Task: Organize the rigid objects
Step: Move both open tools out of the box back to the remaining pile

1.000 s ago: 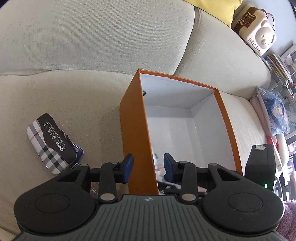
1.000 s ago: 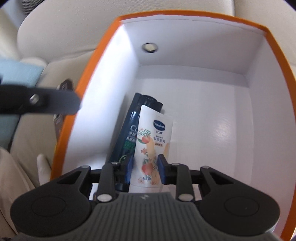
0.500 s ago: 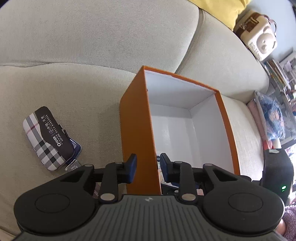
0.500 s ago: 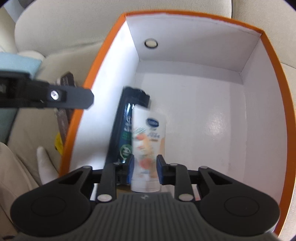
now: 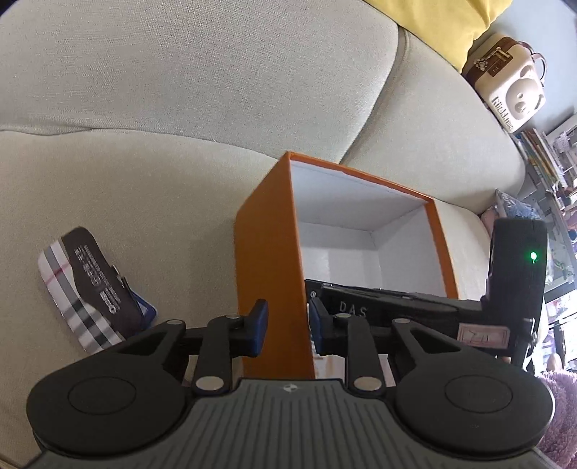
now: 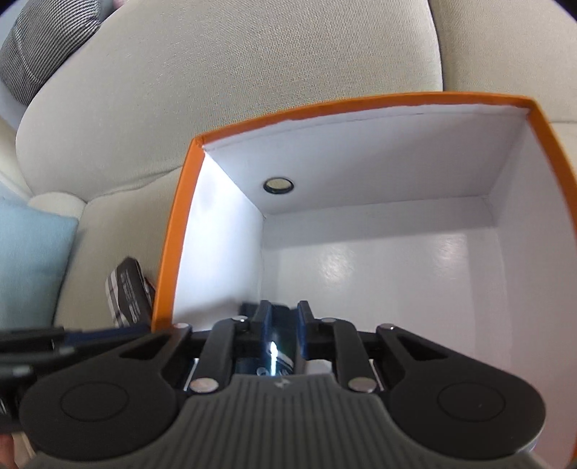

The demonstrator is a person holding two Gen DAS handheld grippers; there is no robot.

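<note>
An orange box (image 5: 268,259) with a white inside stands open on the beige sofa. My left gripper (image 5: 286,326) straddles its left wall, one finger on each side; I cannot tell whether the pads press it. My right gripper (image 6: 283,324) is above the box's near left corner (image 6: 169,259), open, with nothing between its fingers. A dark bottle (image 6: 267,360) lies under it in the box, mostly hidden. A plaid case (image 5: 90,288) lies on the seat left of the box and also shows in the right wrist view (image 6: 128,292).
The sofa back cushions (image 5: 216,79) rise behind the box. A yellow cushion (image 5: 458,21) and a cream panda-face case (image 5: 505,90) sit at the far right. A light blue cushion (image 6: 32,267) lies to the left. Cluttered shelves (image 5: 544,162) stand beyond the sofa arm.
My right gripper let go of the white lotion tube and rose and tilted up; the tube is out of sight. My left gripper stayed astride the box wall as its view shifted.
</note>
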